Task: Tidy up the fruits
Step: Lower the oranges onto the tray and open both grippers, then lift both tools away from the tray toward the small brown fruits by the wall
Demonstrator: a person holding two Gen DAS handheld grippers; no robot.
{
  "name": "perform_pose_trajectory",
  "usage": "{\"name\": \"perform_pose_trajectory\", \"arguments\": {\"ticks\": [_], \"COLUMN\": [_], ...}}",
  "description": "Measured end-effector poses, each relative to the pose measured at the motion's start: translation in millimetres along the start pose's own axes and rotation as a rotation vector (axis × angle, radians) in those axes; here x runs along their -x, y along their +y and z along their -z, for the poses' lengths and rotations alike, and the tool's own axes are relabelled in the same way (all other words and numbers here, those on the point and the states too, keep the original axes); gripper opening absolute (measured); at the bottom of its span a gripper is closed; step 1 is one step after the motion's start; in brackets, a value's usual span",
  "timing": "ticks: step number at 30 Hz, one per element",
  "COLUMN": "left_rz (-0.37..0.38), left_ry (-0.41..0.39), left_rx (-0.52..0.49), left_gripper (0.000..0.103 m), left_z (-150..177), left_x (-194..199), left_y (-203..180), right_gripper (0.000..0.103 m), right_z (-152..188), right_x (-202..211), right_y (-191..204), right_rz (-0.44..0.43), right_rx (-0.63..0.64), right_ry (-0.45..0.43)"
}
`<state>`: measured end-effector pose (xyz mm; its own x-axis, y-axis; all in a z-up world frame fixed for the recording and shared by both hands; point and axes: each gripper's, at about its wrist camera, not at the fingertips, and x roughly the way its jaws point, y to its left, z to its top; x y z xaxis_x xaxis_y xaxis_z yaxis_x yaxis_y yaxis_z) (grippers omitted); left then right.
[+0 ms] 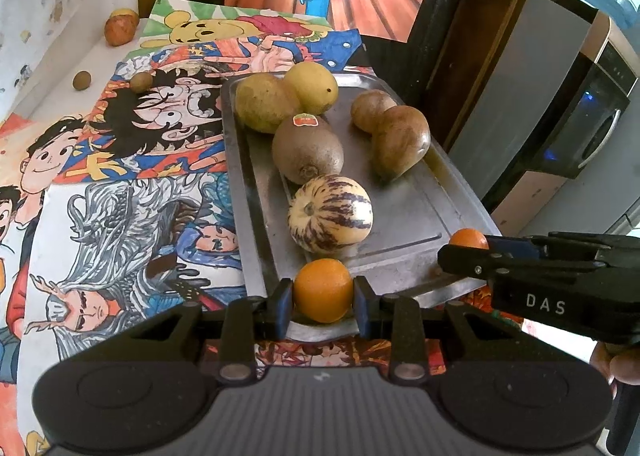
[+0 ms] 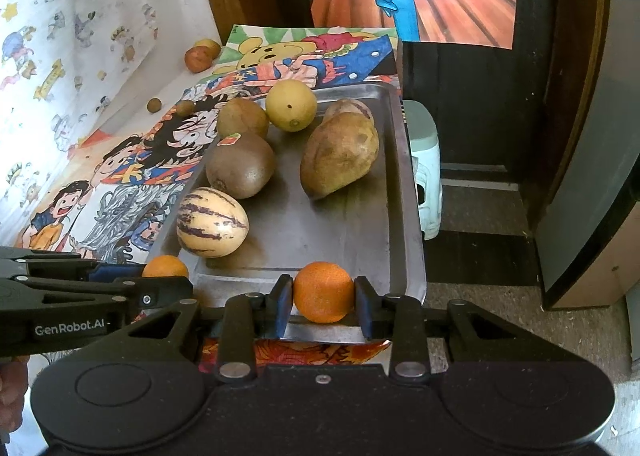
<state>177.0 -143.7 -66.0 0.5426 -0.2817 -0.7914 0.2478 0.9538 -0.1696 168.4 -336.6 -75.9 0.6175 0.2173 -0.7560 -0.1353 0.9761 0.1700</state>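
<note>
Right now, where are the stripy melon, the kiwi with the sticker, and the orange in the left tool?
stripy melon [image 1: 330,213], left wrist view, striped top.
kiwi [image 1: 308,153], left wrist view, fuzzy middle.
orange [image 1: 323,290], left wrist view, front, between the left tool's pads.

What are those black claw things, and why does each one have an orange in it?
Those are two grabbing tools, and a person holds one in each hand. Each tool has a small camera looking out along its two fingers, so one picture is taken from the left tool and the other from the right tool. Each one squeezes a small orange: the left orange and the right orange, both at the near edge of a metal tray. On the tray lie a striped melon, a brown kiwi with a sticker, a yellow round fruit and some brownish fruits. The table is covered with cartoon drawings.
</note>
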Motion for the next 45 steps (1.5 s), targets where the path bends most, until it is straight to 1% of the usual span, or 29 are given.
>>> {"name": "perform_pose_trajectory", "arguments": {"ticks": [3, 7, 9, 11, 14, 18, 20, 22, 26, 30, 32, 35, 37, 41, 45], "left_rz": [0.004, 0.018, 0.031, 0.036, 0.042, 0.038, 0.031, 0.021, 0.001, -0.023, -0.04, -0.064, -0.072, -0.101, -0.131], "left_ry": [-0.001, -0.013, -0.019, -0.028, -0.044, -0.066, -0.077, -0.091, -0.101, -0.089, -0.082, -0.055, -0.039, -0.025, -0.016], "left_rx": [0.004, 0.008, 0.01, 0.017, 0.03, 0.043, 0.053, 0.063, 0.081, 0.11, 0.132, 0.157, 0.184, 0.218, 0.273], "left_gripper": [0.036, 0.037, 0.042, 0.05, 0.055, 0.063, 0.073, 0.08, 0.094, 0.099, 0.1, 0.101, 0.101, 0.102, 0.102], "left_z": [-1.0, -0.2, 0.7, 2.0, 3.1, 3.3, 2.8, 3.4, 10.0, 21.5, 28.4, 35.8, 39.7, 44.9, 51.2], "left_x": [-0.2, 3.5, 6.5, 11.2, 19.6, 31.9, 38.3, 44.2, 53.8, 60.6, 64.5, 68.9, 73.2, 82.5, 90.0], "left_y": [1.3, 4.9, 7.4, 10.4, 15.1, 23.0, 27.8, 32.0, 41.9, 52.4, 59.8, 70.5, 78.1, 91.0, 107.5], "right_gripper": [0.037, 0.041, 0.042, 0.045, 0.05, 0.061, 0.066, 0.072, 0.079, 0.09, 0.091, 0.094, 0.099, 0.1, 0.102], "right_z": [1.1, 0.5, 0.6, 1.3, 3.2, 7.2, 10.1, 14.0, 21.5, 26.1, 28.1, 30.6, 32.2, 30.5, 19.5], "right_x": [2.2, 8.0, 12.3, 17.2, 25.9, 39.7, 46.0, 51.1, 57.7, 61.9, 64.3, 65.9, 64.7, 59.2, 50.3], "right_y": [0.2, 2.0, 3.3, 4.9, 7.8, 11.8, 13.3, 15.2, 18.8, 25.5, 30.3, 45.0, 55.8, 77.4, 100.0], "right_rz": [0.002, 0.006, 0.007, 0.01, 0.018, 0.033, 0.04, 0.051, 0.063, 0.07, 0.06, 0.057, 0.042, 0.002, -0.049], "right_rx": [-0.002, 0.01, 0.012, 0.012, -0.004, -0.039, -0.055, -0.067, -0.093, -0.12, -0.152, -0.147, -0.141, -0.112, -0.069], "right_ry": [0.007, 0.009, 0.008, 0.004, -0.004, -0.021, -0.026, -0.029, -0.02, 0.005, 0.022, 0.05, 0.077, 0.116, 0.121]}}
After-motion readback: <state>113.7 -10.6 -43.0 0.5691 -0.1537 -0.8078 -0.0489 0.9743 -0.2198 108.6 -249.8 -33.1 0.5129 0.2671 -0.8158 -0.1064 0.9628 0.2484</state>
